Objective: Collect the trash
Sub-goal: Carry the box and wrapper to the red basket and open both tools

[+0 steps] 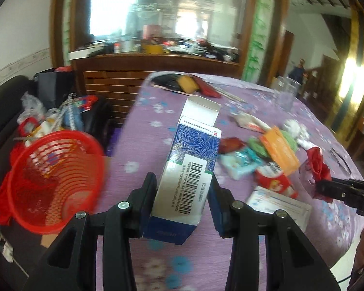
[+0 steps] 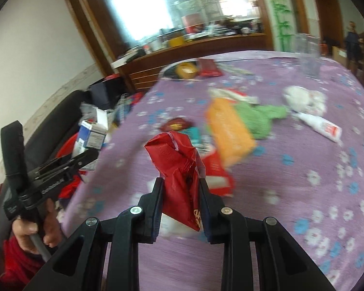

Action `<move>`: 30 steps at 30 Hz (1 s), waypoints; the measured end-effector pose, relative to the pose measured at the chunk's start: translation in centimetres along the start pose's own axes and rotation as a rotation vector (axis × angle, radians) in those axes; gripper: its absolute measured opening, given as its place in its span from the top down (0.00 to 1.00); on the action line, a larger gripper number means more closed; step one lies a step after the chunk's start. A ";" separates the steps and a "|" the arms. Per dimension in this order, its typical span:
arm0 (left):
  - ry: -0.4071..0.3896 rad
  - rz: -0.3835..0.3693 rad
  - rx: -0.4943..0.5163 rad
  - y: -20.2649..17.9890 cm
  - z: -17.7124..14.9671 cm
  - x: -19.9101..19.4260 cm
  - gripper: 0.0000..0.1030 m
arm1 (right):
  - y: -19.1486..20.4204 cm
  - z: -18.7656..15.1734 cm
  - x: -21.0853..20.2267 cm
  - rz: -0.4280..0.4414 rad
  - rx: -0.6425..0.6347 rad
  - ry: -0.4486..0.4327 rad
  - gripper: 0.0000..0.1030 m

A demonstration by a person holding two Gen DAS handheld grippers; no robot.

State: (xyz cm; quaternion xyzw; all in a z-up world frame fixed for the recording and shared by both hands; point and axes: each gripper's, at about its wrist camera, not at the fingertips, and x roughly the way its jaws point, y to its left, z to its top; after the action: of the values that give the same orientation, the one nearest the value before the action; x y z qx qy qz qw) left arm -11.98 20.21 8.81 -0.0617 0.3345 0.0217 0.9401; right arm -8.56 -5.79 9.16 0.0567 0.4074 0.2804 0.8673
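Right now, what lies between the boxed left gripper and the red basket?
Nothing: in the left wrist view the left gripper, shut on the blue-and-white box, has only bare purple tablecloth before the red basket.

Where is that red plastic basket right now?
In the left wrist view the red slatted plastic basket sits low on the left, tilted, just off the purple flowered tablecloth's edge.

A blue and white carton (image 1: 191, 160) with a barcode is clamped between the pads of the left gripper (image 1: 182, 189), its far flap open. A red mesh basket (image 1: 53, 181) is seen tilted at the near left, beside the purple flowered tablecloth (image 1: 145, 145). Wrappers (image 1: 262, 155) are scattered to the right. A red wrapper (image 1: 316, 167) is pinched by the right gripper (image 1: 320, 189) at far right.
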 end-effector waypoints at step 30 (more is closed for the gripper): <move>-0.005 0.299 -0.327 18.6 -1.4 -1.7 0.31 | 22.7 7.4 19.9 0.274 -0.159 0.192 0.45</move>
State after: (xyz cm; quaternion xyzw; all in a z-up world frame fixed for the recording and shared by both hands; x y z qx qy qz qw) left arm -15.67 38.44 6.93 -0.1630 0.3295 0.2148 0.9048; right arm -2.91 24.78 8.01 0.0161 0.4534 0.4312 0.7799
